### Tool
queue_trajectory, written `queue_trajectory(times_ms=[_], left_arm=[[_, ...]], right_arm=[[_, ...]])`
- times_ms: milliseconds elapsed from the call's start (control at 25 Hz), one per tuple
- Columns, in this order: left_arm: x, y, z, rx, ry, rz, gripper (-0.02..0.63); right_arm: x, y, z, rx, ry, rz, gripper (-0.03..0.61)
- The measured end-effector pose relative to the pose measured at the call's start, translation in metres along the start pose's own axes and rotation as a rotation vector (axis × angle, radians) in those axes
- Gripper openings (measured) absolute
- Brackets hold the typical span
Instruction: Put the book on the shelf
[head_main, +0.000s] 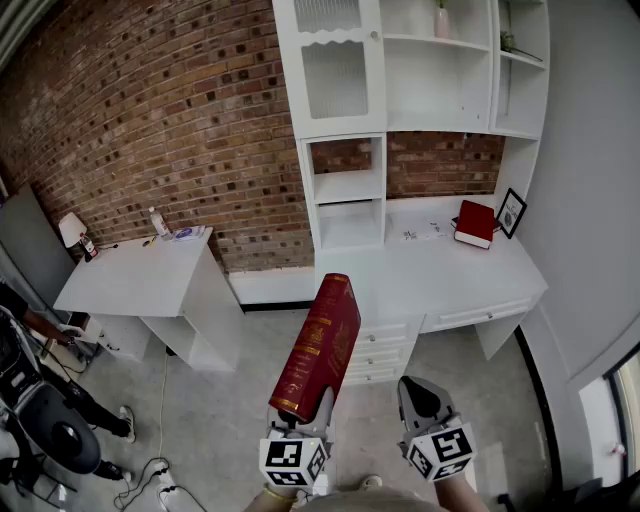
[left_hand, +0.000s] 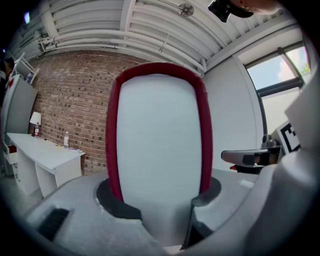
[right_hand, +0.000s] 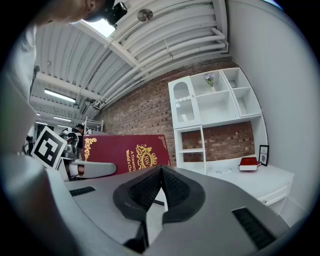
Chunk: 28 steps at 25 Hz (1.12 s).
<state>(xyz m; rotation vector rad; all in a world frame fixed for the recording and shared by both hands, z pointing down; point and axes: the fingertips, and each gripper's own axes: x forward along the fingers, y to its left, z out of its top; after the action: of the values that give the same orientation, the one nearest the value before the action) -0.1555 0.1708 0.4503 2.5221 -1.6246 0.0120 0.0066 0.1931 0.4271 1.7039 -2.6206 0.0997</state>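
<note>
Grippers are seen side by side at 6 o'clock in head view. L gripper (head_main: 302, 418) is clamped on the lower end of the red book (head_main: 318, 345); pads are pressed on both covers, and the page edge is turned to its camera. Book is held on edge in the air, long axis pointed to approx 12-1 o'clock. R gripper (head_main: 415, 390), at 3 o'clock of the L one, is seen w/ jaws closed together, nothing between them.

Farther out at 12-1 o'clock: white desk (head_main: 440, 275) w/ shelf unit (head_main: 345, 185) on top, well apart from the held book. On the desk at 1 o'clock a second red book (head_main: 474, 222) is laid flat, just beside a picture frame (head_main: 511, 212).

At 10 o'clock: white side table (head_main: 130, 278) w/ lamp (head_main: 70, 230) and bottle (head_main: 157, 222), set against the brick wall (head_main: 170, 120).
</note>
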Motion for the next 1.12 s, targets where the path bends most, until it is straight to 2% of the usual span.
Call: queue_trajectory(times_ms=[200, 440, 800, 1120], left_arm=[[-0.026, 0.016, -0.002, -0.025, 0.006, -0.003, 0.230], [-0.041, 0.027, 0.003, -0.003, 0.009, -0.015, 0.230], [-0.037, 0.026, 0.001, -0.021, 0.009, -0.014, 0.230], [-0.019, 0.011, 0.003, -0.029, -0.012, 0.001, 0.230]], right_arm=[[-0.008, 0.030, -0.004, 0.002, 0.012, -0.013, 0.006], [-0.012, 0.051, -0.003, 0.002, 0.023, -0.014, 0.006], [-0.006, 0.054, -0.004, 0.022, 0.029, 0.028, 0.006], [-0.002, 0.037, -0.006, 0.021, 0.031, 0.059, 0.006]])
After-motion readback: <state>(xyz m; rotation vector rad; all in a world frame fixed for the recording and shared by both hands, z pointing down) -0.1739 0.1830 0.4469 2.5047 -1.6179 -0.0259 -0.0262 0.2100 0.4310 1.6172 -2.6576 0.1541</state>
